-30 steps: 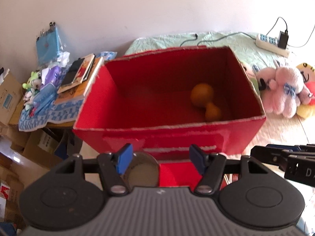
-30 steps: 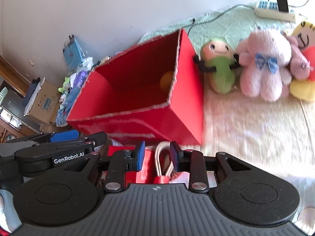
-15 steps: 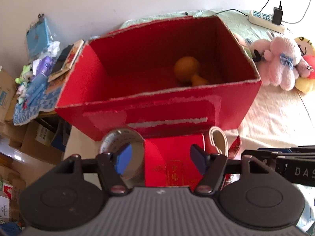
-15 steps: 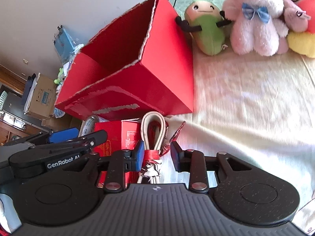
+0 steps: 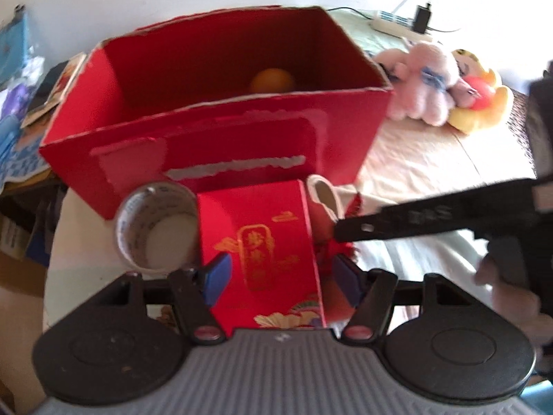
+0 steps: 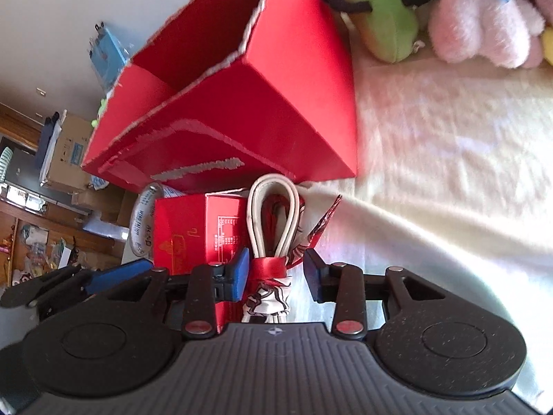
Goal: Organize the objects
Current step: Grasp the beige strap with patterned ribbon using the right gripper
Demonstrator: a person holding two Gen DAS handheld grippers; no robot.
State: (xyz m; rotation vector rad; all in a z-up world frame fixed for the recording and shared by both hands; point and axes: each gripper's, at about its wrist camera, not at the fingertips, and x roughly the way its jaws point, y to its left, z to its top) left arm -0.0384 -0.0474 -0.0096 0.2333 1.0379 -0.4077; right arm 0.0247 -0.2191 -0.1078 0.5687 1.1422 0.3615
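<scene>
A large open red box (image 5: 214, 145) stands on the bed with an orange gourd-shaped thing (image 5: 273, 79) inside. In front of it lie a tape roll (image 5: 155, 228), a small red box with gold print (image 5: 266, 235) and a looped cream cord bundle tied with red ribbon (image 6: 273, 214). My left gripper (image 5: 283, 276) is open and straddles the small red box, with a gap at its right pad. My right gripper (image 6: 276, 273) straddles the bundle's ribbon knot. Its jaws are opening and its pads are clear of the knot.
Plush toys (image 5: 425, 79) lie to the right of the large box, among them a green one (image 6: 380, 17) against its side. A power strip (image 5: 397, 22) sits behind. Books and cardboard boxes crowd the left, beyond the bed edge. Pale bedding (image 6: 449, 159) stretches to the right.
Both grippers have dropped and tilted down toward the items in front of the large box. The small red box now sits between the left fingers. The right jaws have widened around the bundle.
</scene>
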